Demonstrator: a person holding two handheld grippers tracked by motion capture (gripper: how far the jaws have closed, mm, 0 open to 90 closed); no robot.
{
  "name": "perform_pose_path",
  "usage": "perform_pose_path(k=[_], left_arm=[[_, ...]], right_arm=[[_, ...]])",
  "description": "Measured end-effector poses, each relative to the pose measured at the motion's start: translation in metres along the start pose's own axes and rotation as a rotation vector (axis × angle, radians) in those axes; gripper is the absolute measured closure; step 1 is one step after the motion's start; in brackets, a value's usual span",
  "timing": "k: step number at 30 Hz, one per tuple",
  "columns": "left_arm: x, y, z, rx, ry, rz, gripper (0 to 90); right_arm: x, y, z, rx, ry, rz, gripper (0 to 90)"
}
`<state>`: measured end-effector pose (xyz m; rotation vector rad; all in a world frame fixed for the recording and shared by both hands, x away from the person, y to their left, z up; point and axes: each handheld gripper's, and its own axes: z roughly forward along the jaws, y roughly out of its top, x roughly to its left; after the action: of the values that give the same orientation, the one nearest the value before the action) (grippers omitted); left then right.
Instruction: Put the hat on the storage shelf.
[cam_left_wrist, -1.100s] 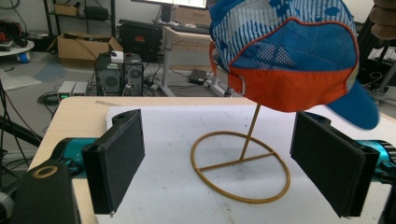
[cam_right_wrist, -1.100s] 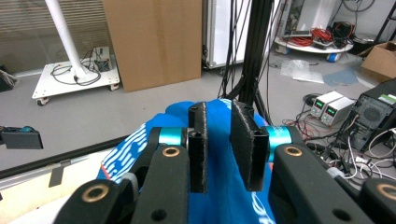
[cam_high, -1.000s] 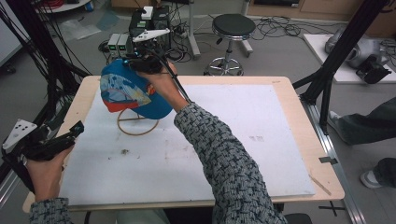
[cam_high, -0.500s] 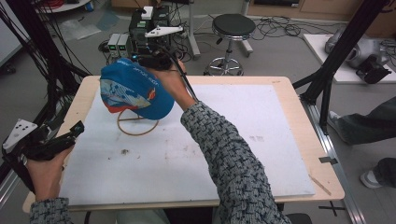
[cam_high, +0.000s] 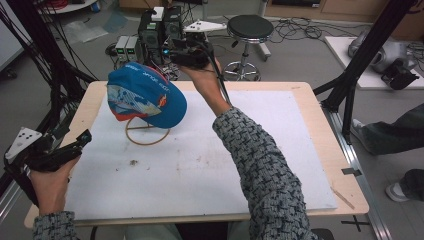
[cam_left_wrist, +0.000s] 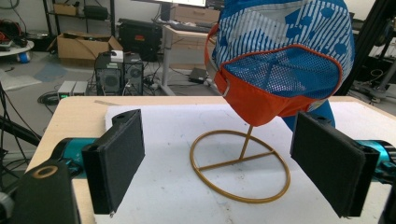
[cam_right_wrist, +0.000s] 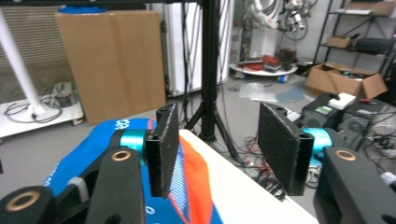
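Two tongs gaping empty, cap (cam_high: 145, 95) on wire stand (cam_high: 147, 133), right tongs (cam_high: 172, 54) above, left tongs (cam_high: 80, 140) well apart.

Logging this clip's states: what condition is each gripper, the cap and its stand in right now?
Left gripper: open, nothing held, at the table's left edge.
Right gripper: open, nothing between the pads, raised above the cap.
Cap: perched on the stand, tilted.
Wire stand: upright on the white mat.

The person wears grey-and-black knitted sleeves with a mottled pattern. Each hand-held gripper, left (cam_high: 62, 150) and right (cam_high: 187, 55), is black with a grey three-cornered plate on top, teal collars behind flat black padded jaws, brass-ringed pivots, and a black cable.
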<state>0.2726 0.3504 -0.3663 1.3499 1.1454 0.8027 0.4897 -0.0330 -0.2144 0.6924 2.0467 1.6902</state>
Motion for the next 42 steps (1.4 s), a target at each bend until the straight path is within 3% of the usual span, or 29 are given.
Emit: perform_pose_path(k=[2, 17, 26, 27, 32, 33, 35, 37, 42], left_arm=[[0.000, 0.000, 0.000, 0.001, 0.000, -0.001, 17.8], [-0.004, -0.004, 0.005, 0.022, -0.002, 0.005, 17.8], [-0.007, -0.004, 0.011, 0.032, -0.011, 0.010, 17.8], [-0.008, -0.004, 0.012, 0.034, -0.012, 0.013, 17.7], [-0.009, -0.005, 0.016, 0.038, -0.017, 0.018, 17.6], [-0.009, -0.005, 0.016, 0.038, -0.017, 0.018, 17.6], [-0.011, -0.005, 0.018, 0.040, -0.019, 0.018, 17.6], [-0.012, -0.006, 0.020, 0.043, -0.023, 0.022, 17.6], [-0.015, -0.007, 0.023, 0.052, -0.030, 0.027, 17.6]], right_arm=[[-0.003, 0.001, -0.005, -0.006, -0.012, 0.001, 45.4], [-0.052, -0.002, -0.088, -0.084, -0.162, 0.032, 28.9], [-0.075, -0.013, -0.132, -0.110, -0.242, 0.053, 21.9], [-0.080, -0.016, -0.144, -0.112, -0.258, 0.058, 21.5], [-0.087, -0.024, -0.174, -0.138, -0.294, 0.054, 21.4], [-0.087, -0.024, -0.174, -0.138, -0.294, 0.054, 21.4], [-0.091, -0.027, -0.190, -0.124, -0.315, 0.065, 18.8], [-0.091, -0.029, -0.202, -0.158, -0.325, 0.060, 18.9], [-0.090, -0.042, -0.225, -0.159, -0.344, 0.065, 18.8]])
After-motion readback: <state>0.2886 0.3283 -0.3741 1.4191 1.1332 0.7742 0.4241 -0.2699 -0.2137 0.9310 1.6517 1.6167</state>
